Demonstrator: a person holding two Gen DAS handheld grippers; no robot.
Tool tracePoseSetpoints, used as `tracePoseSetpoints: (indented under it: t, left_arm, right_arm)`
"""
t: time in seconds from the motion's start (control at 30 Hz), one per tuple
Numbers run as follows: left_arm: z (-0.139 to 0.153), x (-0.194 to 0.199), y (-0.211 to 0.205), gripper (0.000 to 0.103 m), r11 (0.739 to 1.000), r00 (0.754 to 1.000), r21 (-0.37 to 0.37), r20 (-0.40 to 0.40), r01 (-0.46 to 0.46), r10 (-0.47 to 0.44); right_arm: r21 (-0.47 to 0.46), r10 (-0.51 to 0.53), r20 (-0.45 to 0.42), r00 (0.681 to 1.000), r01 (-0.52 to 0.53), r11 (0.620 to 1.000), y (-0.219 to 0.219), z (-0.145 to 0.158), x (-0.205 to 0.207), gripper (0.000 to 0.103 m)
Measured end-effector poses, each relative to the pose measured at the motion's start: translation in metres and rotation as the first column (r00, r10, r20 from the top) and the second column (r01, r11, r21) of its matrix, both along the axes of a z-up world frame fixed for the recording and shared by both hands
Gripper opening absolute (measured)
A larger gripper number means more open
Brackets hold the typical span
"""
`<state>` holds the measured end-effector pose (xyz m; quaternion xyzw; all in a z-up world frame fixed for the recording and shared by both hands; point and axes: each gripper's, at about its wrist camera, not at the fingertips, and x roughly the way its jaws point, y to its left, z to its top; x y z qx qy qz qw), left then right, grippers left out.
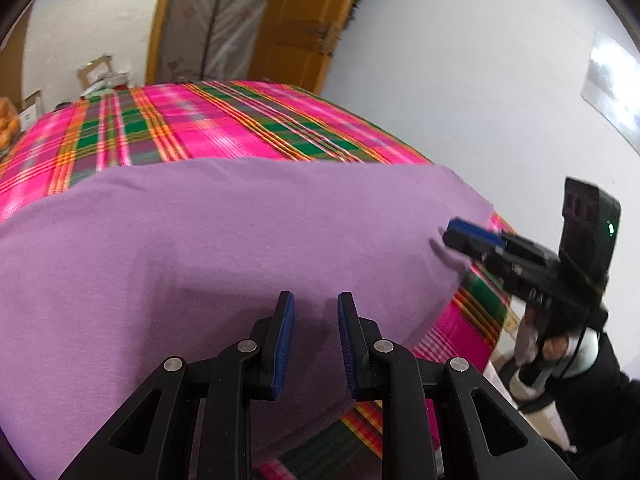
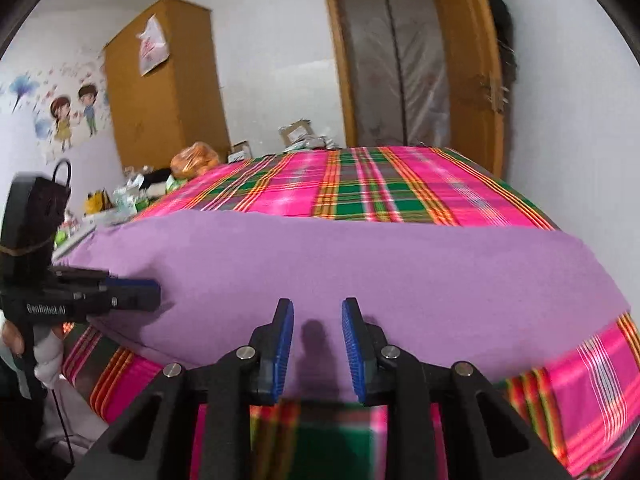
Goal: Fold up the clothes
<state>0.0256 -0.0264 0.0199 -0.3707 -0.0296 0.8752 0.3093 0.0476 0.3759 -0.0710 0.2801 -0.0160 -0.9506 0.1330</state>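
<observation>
A purple garment (image 1: 224,248) lies spread flat across the near part of a bed with a pink and green plaid sheet (image 1: 208,120). My left gripper (image 1: 316,308) is open and empty, its blue pads just above the garment's near edge. My right gripper (image 2: 317,316) is open too, low over the garment (image 2: 360,272) near its front edge. Each gripper shows in the other's view: the right one (image 1: 460,236) at the garment's right edge, the left one (image 2: 154,294) at its left edge.
The plaid sheet (image 2: 400,188) covers the rest of the bed beyond the garment. A wooden wardrobe (image 2: 160,92) and a cluttered side surface (image 2: 132,196) stand to the left. A wooden door frame (image 2: 468,60) is behind the bed, white wall (image 1: 460,80) to the right.
</observation>
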Motion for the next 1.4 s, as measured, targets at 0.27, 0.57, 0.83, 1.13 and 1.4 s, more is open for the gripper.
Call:
tracePoseSetpoints:
  t: [0.27, 0.57, 0.83, 1.13, 1.4]
  left_arm:
    - [0.007, -0.027, -0.038, 0.023, 0.959, 0.965, -0.116, -0.067, -0.259, 0.253]
    - [0.0, -0.038, -0.055, 0.023, 0.942, 0.948, -0.106, -0.018, -0.318, 0.317]
    - [-0.005, -0.04, -0.06, 0.023, 0.945, 0.947, -0.077, 0.02, -0.318, 0.32]
    - [-0.007, -0.04, -0.068, 0.023, 0.95, 0.949, -0.021, 0.049, -0.311, 0.312]
    - [-0.007, -0.039, -0.07, 0.023, 0.956, 0.954, 0.0, 0.054, -0.295, 0.294]
  right_arm:
    - [-0.068, -0.153, 0.106, 0.983, 0.16, 0.985, 0.032, -0.004, -0.027, 0.02]
    - [-0.178, -0.226, 0.158, 0.961, 0.252, 0.951, 0.059, -0.005, -0.036, 0.03]
    - [-0.116, -0.164, 0.181, 0.97, 0.187, 0.975, 0.028, 0.003, -0.039, 0.055]
    - [-0.115, -0.05, 0.175, 0.983, 0.071, 0.991, -0.017, 0.013, -0.056, 0.031]
    - [-0.261, 0.105, 0.244, 0.964, -0.039, 0.965, -0.063, 0.02, -0.121, 0.031]
